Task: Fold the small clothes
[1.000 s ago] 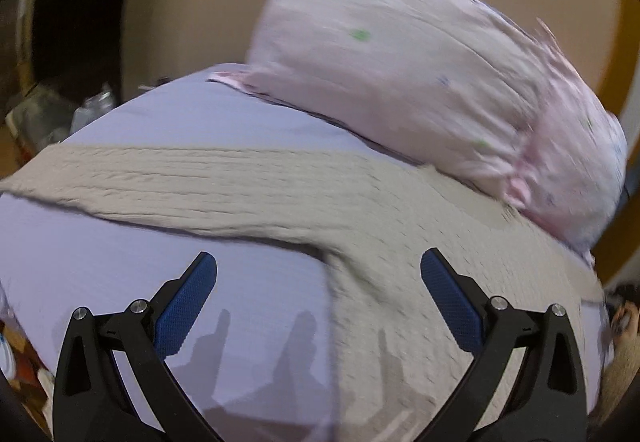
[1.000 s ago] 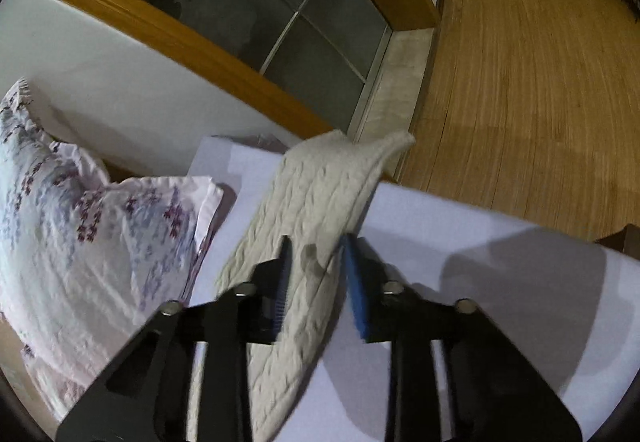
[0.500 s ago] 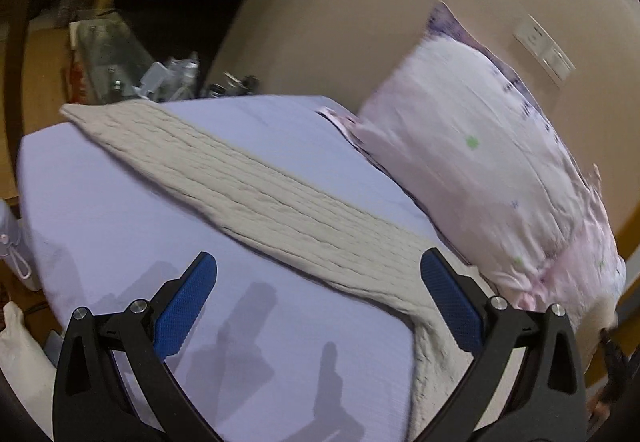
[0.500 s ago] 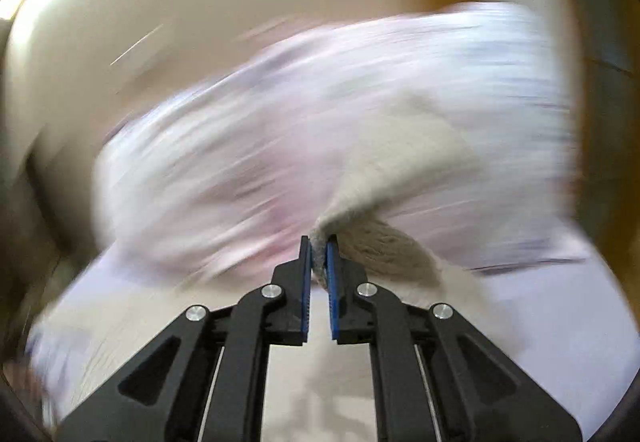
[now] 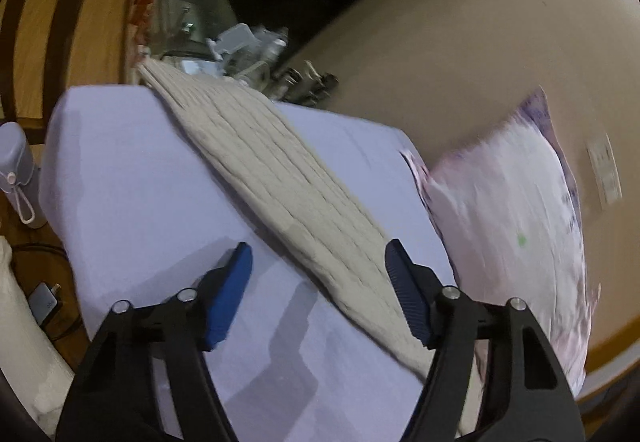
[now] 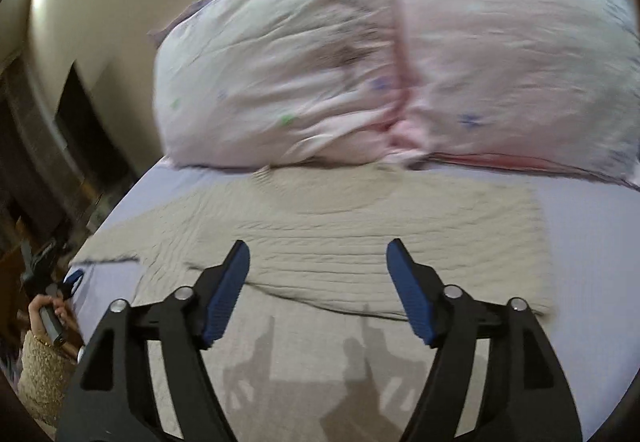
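Nearest in the left wrist view, the left hand-held gripper [image 5: 318,270] stands with its jaws spread wide and nothing between them, its blue pads [image 5: 230,294] hanging over the pale lilac sheet of the bed [image 5: 128,169]. Just past the pads, a long sleeve of the cream cable-knit sweater [image 5: 280,177] runs diagonally across the sheet, from beside the right-hand pad up to the far corner of the mattress, where its end hangs over the edge. To the right of the sleeve, a pink flowered pillow [image 5: 516,209] leans against the beige wall. Beyond the mattress corner sits a blurred clutter of bottles and containers [image 5: 244,49]; a pale bottle with a loop strap [image 5: 18,169] stands on the floor at the left.

In the right wrist view, the right hand-held gripper [image 6: 318,270] is likewise wide apart and empty, poised above the sweater [image 6: 360,226]. The knit lies spread flat on the bed [image 6: 592,242], and a layer folded across it leaves a dark edge running between the pads. Behind the sweater, the pillow [image 6: 400,53] touches its far edge and fills most of the background. At the far left edge, the person's hand [image 6: 48,310] holds the other tool, small and blurred.
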